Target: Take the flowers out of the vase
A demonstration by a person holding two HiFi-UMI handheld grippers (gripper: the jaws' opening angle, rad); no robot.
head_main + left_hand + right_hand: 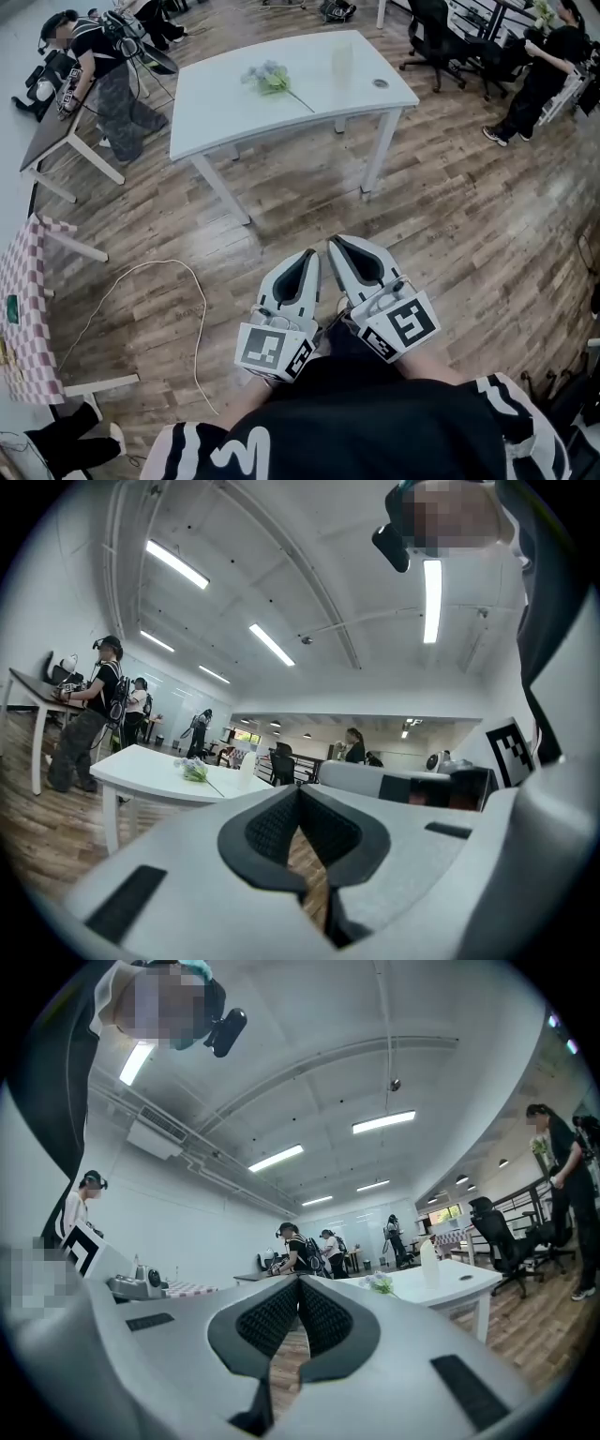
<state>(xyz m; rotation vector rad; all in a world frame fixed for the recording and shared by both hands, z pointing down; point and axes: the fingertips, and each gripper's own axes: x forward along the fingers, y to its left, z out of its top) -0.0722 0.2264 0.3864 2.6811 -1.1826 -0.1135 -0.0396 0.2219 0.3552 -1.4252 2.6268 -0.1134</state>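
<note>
The flowers [271, 79], a pale bunch with green leaves and a thin stem, lie flat on the white table [225, 117] across the room. A translucent vase [342, 62] stands upright to their right, apart from them. My left gripper [308, 254] and right gripper [336, 243] are held side by side close to my body, well short of the table, both shut with nothing between the jaws. In the left gripper view the flowers [195, 772] and vase [247, 765] show beyond the left gripper [300, 791]. In the right gripper view the flowers [382, 1285] and vase [429, 1264] lie beyond the right gripper [299, 1282].
Wooden floor lies between me and the table. A white cable [150, 281] loops on the floor at the left, near a checkered table [28, 309]. A person [108, 70] stands at a desk at the back left. Office chairs [436, 37] and another person [539, 75] are at the back right.
</note>
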